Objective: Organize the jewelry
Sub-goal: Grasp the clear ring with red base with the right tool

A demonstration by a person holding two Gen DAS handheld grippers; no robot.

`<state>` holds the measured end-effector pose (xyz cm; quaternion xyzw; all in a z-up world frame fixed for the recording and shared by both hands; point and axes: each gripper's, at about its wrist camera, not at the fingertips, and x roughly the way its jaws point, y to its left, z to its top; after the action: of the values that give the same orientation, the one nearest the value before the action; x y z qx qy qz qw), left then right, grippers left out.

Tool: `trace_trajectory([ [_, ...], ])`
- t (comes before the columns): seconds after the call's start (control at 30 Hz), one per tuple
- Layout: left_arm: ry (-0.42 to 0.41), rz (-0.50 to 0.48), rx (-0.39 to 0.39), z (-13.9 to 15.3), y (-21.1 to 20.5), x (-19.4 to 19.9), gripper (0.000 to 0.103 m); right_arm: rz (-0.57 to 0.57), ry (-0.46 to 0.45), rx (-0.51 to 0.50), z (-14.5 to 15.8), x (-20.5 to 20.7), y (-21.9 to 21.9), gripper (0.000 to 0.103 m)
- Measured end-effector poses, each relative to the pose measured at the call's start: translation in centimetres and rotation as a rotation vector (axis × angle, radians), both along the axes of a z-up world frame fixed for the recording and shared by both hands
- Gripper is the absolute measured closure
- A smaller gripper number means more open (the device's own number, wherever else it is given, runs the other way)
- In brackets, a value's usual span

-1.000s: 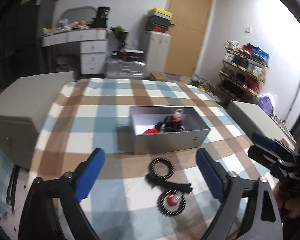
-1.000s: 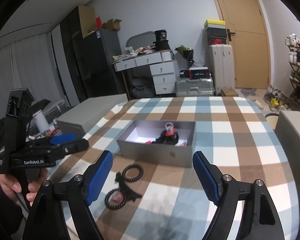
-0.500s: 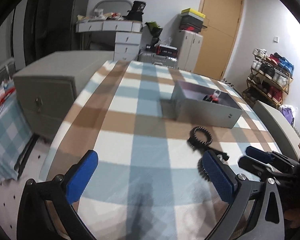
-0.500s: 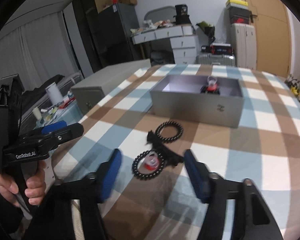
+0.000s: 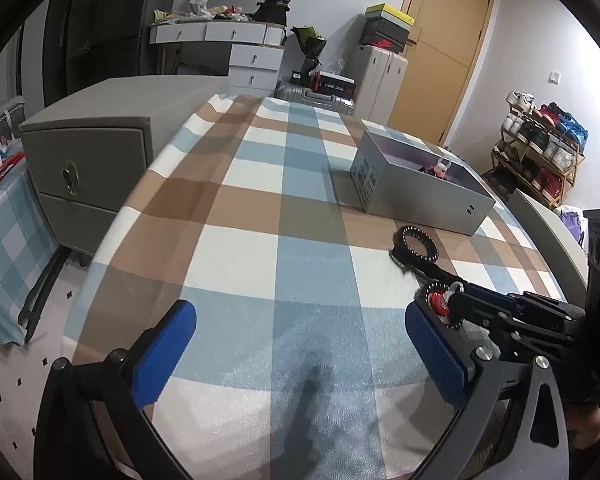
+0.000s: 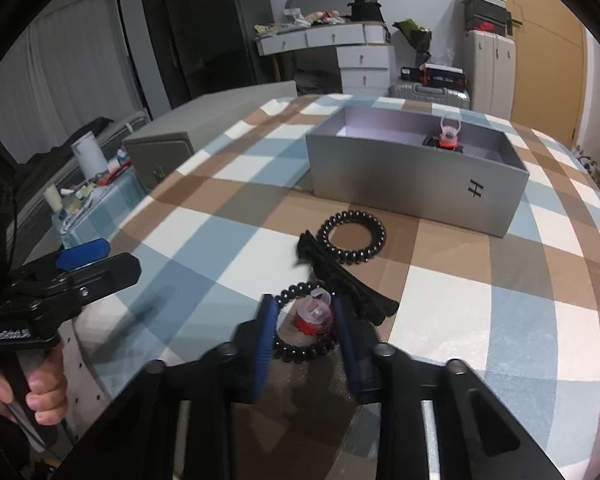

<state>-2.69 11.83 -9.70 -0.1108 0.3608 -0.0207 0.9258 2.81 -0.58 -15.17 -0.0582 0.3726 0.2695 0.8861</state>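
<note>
Left wrist view: left gripper (image 5: 300,354) spread, holding nothing; grey box (image 5: 424,182) at 1 o'clock. Right wrist view: right gripper (image 6: 305,334) closing around beaded bracelet (image 6: 300,326) and red ring (image 6: 314,316), grip unconfirmed; the bracelet may slip free. One spiral hair tie (image 6: 352,237), one black clip (image 6: 342,278).

We see a black bead bracelet (image 6: 300,344) ringing a red-and-clear ring (image 6: 314,316) at lower centre, black hair clip (image 6: 348,280) beside it, coiled hair tie (image 6: 351,237) above, grey box (image 6: 416,184) upper right.
</note>
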Motion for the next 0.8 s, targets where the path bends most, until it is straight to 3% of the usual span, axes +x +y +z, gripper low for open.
trace_trajectory([
  [0.2, 0.009, -0.014, -0.002, -0.2, 0.1, -0.2, 0.001, -0.026, -0.027, -0.002, 0.4, -0.1, -0.4, 0.097],
  [0.47, 0.019, -0.032, 0.004, 0.0, -0.7, 0.1, 0.001, -0.031, -0.020, 0.117, 1.6, -0.3, -2.0, 0.098],
  [0.6, 0.043, -0.090, 0.005, 0.2, -2.2, 0.8, 0.001, -0.043, -0.046, 0.166, 2.7, -0.6, -3.1, 0.098],
  [0.8, 0.039, -0.217, 0.034, 1.0, -6.3, 2.0, 0.001, -0.110, -0.091, 0.137, 3.6, -0.7, -5.6, 0.098],
])
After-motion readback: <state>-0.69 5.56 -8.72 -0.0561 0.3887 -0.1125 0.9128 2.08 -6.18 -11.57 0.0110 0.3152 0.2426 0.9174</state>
